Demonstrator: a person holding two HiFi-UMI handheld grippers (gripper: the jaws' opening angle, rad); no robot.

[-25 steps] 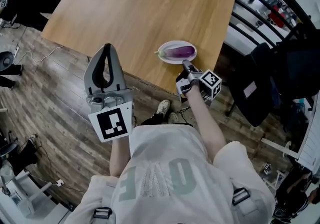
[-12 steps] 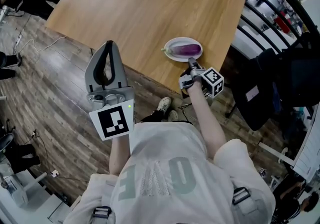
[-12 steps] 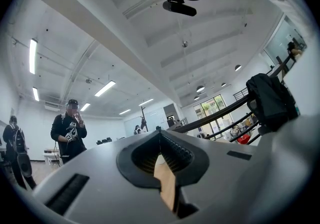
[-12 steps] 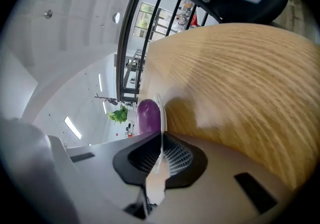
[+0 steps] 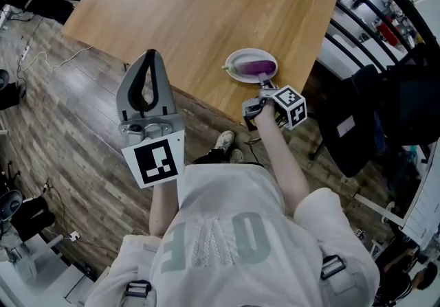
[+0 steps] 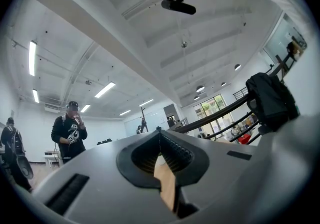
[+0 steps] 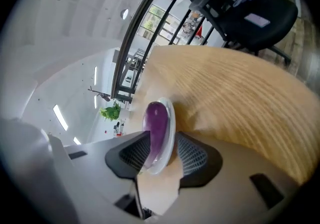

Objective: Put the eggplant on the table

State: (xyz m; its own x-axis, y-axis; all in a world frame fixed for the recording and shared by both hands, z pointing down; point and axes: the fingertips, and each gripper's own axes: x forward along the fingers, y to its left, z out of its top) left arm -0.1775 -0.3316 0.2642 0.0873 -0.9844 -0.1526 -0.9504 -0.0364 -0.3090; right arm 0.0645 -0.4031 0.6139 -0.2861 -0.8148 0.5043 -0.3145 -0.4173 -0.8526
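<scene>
Head view: found the eggplant lying on a white plate by the table's near edge, the right gripper at the plate's near rim, the left gripper raised over the floor.

Left gripper view: saw jaws pressed together, empty.

Right gripper view: saw jaws just opened wide, straddling plate and eggplant without pinching.

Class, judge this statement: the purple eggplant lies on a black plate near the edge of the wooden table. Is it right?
Not quite. The plate is white, not black, as the head view shows. The rest stands: the purple eggplant lies on it, near the edge of the wooden table.
</scene>
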